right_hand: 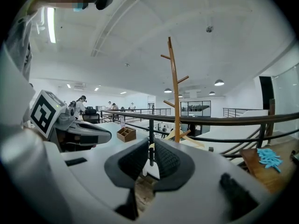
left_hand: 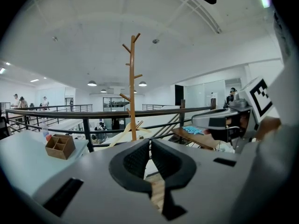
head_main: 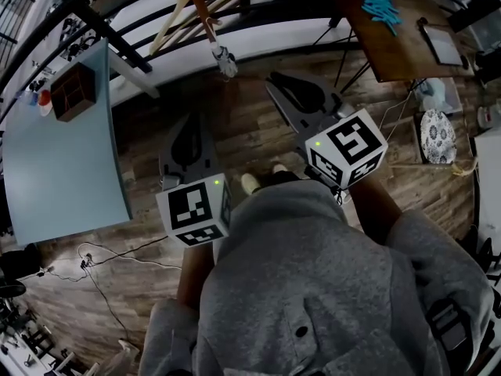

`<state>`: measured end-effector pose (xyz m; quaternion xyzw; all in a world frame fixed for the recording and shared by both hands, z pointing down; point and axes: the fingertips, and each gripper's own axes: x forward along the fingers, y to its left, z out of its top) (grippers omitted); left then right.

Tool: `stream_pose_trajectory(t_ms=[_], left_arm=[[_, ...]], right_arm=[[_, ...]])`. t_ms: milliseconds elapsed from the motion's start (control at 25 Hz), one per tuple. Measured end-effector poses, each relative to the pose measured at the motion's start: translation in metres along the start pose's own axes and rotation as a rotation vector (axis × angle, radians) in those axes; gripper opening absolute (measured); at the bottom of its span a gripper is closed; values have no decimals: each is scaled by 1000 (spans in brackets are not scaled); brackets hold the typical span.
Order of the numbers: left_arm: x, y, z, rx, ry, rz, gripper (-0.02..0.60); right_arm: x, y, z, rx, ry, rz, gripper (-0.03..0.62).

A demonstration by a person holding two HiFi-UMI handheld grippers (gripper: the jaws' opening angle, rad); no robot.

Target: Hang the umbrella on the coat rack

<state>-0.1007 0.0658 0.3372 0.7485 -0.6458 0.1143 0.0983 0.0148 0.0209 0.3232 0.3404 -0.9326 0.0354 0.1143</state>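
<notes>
Wooden floorboards (head_main: 258, 131) run up to a black railing (head_main: 141, 10), with an open white hall beyond it. At the railing stands the coat rack (left_hand: 132, 87), a slim wooden pole with short pegs branching off both sides; its pegs look bare in both gripper views. In the head view a small pale thing (head_main: 225, 61) shows at the pole's near end, but I cannot tell what it is. The left gripper (left_hand: 149, 143) points towards the rack with its jaws closed together and nothing between them. The right gripper (right_hand: 150, 148), just beside it, is closed and empty too, aimed a little to the left of the pole. To the left a pale blue surface (head_main: 63, 155) carries a small wooden box (head_main: 73, 91). To the right a brown surface (head_main: 391, 45) holds some blue pieces (head_main: 380, 6).
</notes>
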Motion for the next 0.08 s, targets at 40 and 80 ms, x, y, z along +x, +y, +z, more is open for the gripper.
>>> stream_pose_trajectory(t_ms=[40,80], left_arm=[[0,-1,0,-2,-1,-1,26],[0,-2,-1,-4,-3,-2,26]], right_arm=[[-1,0,-1,0,2,1,43],[-2,-1,-3,0,4,3,43]])
